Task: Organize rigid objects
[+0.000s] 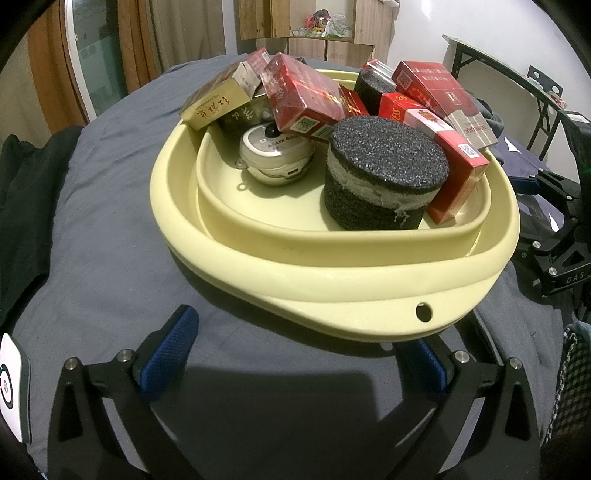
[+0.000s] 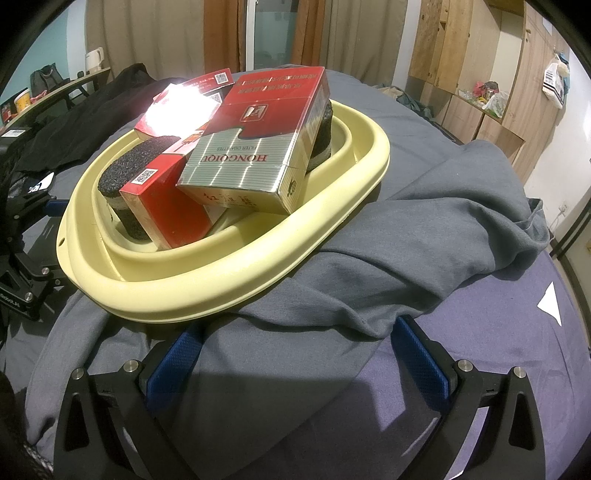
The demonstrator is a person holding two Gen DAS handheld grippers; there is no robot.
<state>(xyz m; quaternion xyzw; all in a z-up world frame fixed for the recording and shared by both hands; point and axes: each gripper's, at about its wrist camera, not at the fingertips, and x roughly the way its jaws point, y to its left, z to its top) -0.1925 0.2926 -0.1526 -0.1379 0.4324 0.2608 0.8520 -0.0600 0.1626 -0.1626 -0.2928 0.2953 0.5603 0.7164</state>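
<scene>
A pale yellow basin (image 1: 332, 258) sits on a bed covered in grey-blue fabric (image 1: 110, 221), and it holds the rigid objects. Inside it are several red cigarette packs (image 1: 306, 99), a gold pack (image 1: 218, 103) leaning on the far rim, a red-and-silver pack (image 2: 255, 147) lying on top of the pile, two black foam cylinders, the nearer one (image 1: 384, 173) standing upright on the basin floor, and a small round silver device (image 1: 275, 155) beside it.

The left claw (image 1: 299, 354) hovers just in front of the basin's near rim, its blue-padded fingers (image 1: 173, 354) spread wide and holding nothing. The right claw (image 2: 299, 358) is likewise wide open and empty, poised over a rumpled grey garment (image 2: 406, 240) that lies under the basin's edge and spills across a purple sheet (image 2: 517, 350).

Around the bed, brown curtains (image 2: 221, 33) hang beside a glass door, wooden cupboards (image 2: 461, 55) with cluttered shelves line one wall, and a folding bench (image 1: 517, 77) with small items stands by the white wall. Dark clothing (image 1: 26, 184) is heaped at the bed's edge.
</scene>
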